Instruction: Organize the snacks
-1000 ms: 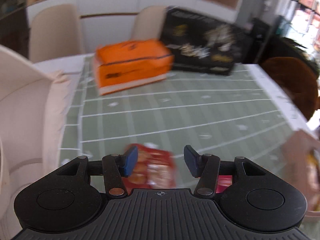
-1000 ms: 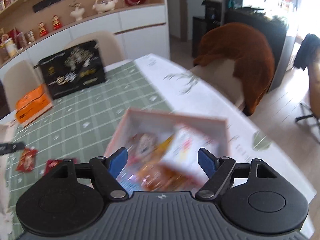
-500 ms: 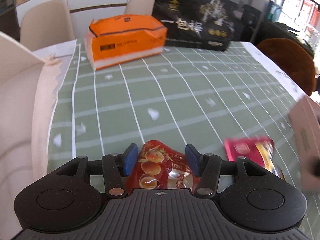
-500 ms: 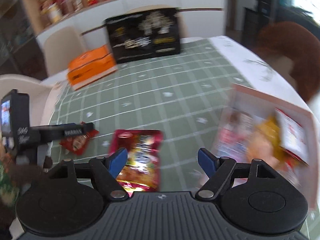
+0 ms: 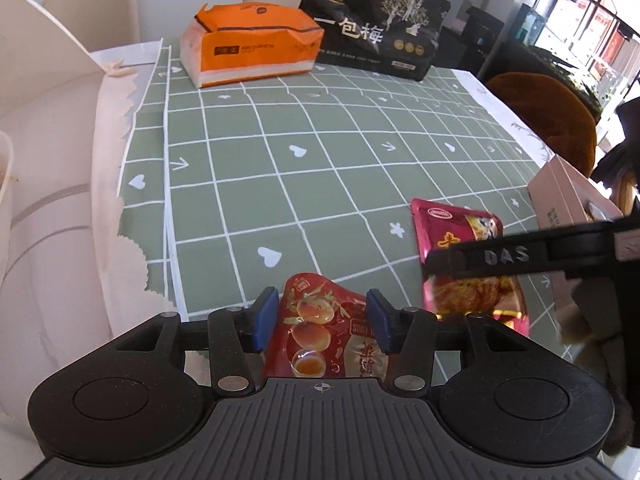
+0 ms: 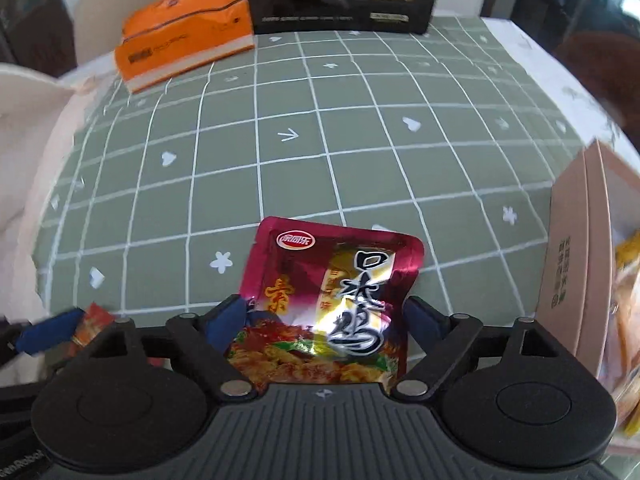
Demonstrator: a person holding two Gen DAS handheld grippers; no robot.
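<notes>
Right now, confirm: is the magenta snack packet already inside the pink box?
No, the magenta snack packet lies on the green checked tablecloth, left of the pink box.

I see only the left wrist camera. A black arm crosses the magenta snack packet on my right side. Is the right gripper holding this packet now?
Observer: Not yet. In the right wrist view the magenta packet lies flat on the cloth between the fingers of the right gripper. Its jaws have just been opening, and the pads do not press the packet.
Operator: And the pink box, is it empty inside?
Observer: No. The pink box holds yellow and orange packets.
</notes>
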